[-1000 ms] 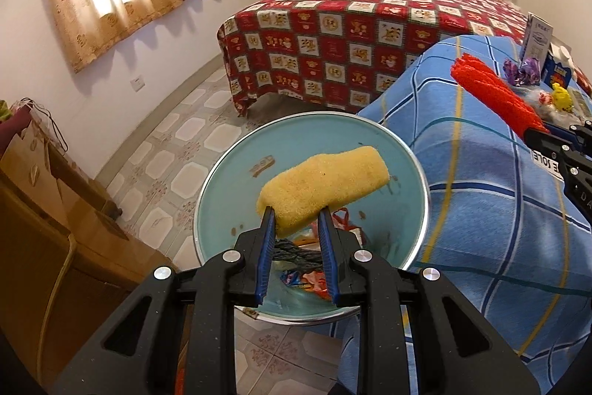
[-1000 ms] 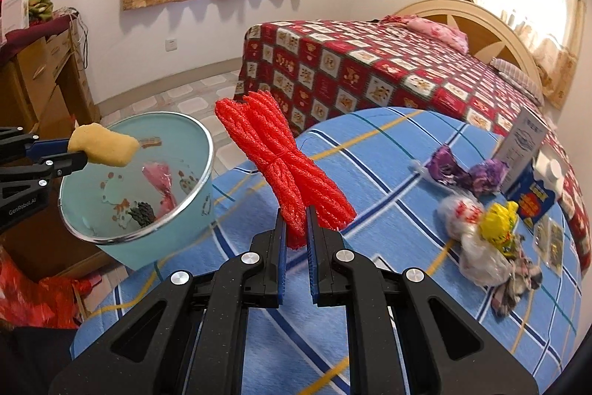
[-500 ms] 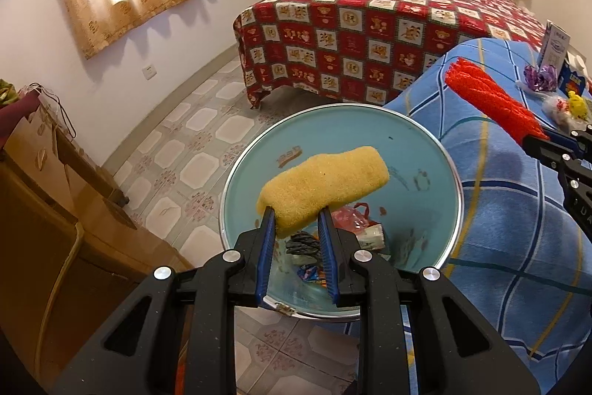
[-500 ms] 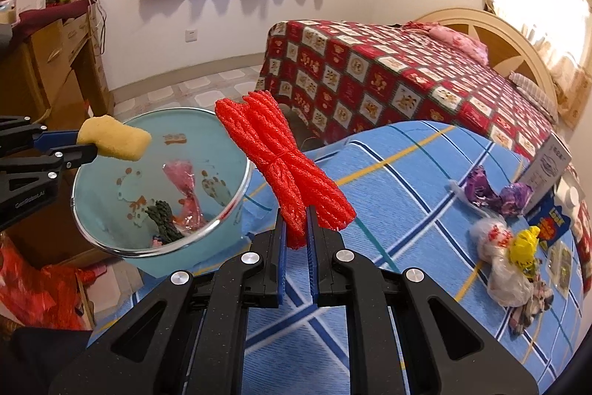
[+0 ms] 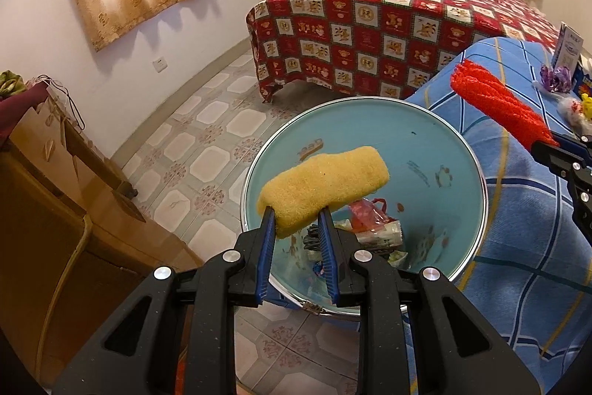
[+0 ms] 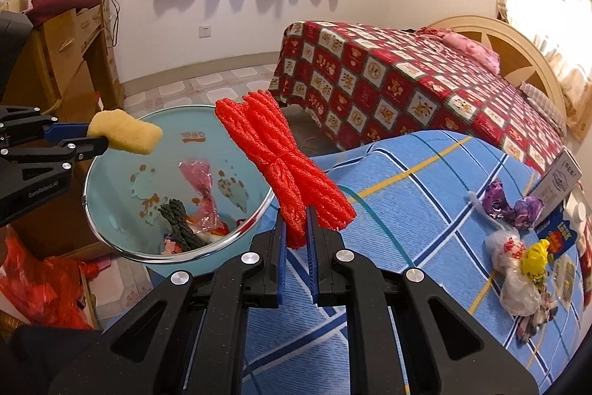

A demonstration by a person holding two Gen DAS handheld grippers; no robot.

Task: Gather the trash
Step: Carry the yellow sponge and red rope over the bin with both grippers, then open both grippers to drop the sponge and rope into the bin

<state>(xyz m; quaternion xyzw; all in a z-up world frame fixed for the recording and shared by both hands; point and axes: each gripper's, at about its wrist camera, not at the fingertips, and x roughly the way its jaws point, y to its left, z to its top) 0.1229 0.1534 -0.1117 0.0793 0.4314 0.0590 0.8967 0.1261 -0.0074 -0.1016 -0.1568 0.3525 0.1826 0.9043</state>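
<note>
A: Trash first, from the left wrist view: the left claw (image 5: 296, 223) is clamped on one end of a yellow sponge (image 5: 323, 184), which hangs right over the open mouth of the light-blue bin (image 5: 370, 121). Wrappers (image 5: 373, 226) already lie at the bottom.

B: So that drop looks ready?

A: I'd say so. Best to part the jaws while the sponge sits over the middle, not the near rim; it's light and could bounce off the metal edge to the tiled floor (image 5: 214, 154).

B: And from the right wrist view?

A: The right claw (image 6: 296, 228) is pinched tight on a red mesh bundle (image 6: 281, 169), gripped near its lower end. The bundle stands up just beside the bin's rim, above the edge of the blue checked table (image 6: 425, 210), not yet over the opening.

B: What's in the way?

A: The left claw and sponge occupy the far side of the bin, so the right one should probably wait or come in from the near side. More litter waits on the table: a purple wrapper (image 6: 514, 204), a clear bag (image 6: 510, 254), a yellow scrap (image 6: 536, 260).
</note>
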